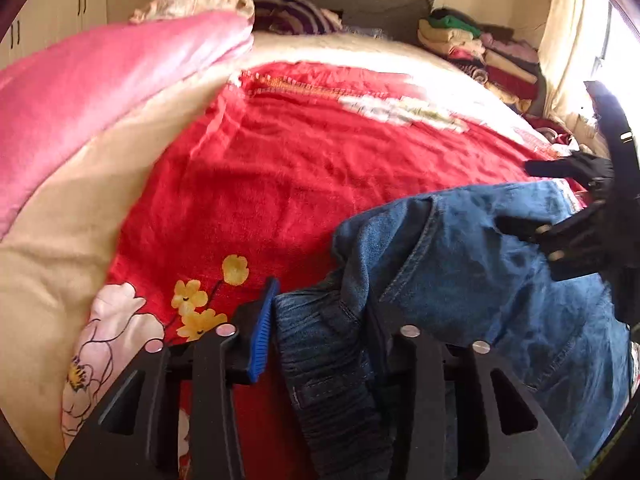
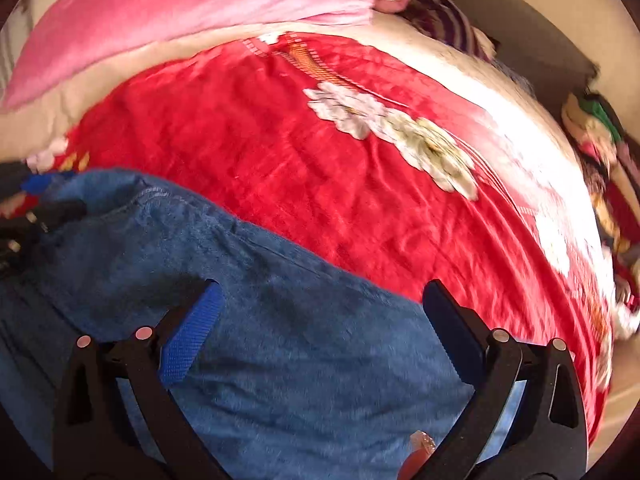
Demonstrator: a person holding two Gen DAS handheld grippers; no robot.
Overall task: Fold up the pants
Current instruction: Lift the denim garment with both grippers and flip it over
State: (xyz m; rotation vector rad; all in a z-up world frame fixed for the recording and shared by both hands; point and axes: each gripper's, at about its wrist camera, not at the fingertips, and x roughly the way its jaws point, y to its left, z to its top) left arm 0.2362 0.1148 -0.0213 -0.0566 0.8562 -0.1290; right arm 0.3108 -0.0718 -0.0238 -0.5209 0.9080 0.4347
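Jeans lie bunched on the red blanket, the left gripper pinching their waistband and the right gripper spread wide above them; best pull the cloth flat before folding.

The jeans run off the bottom edge; clothes pile blurred.

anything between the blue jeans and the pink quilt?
Only bare red floral blanket lies between the blue denim jeans and the pink quilt; clearest in the right wrist view.
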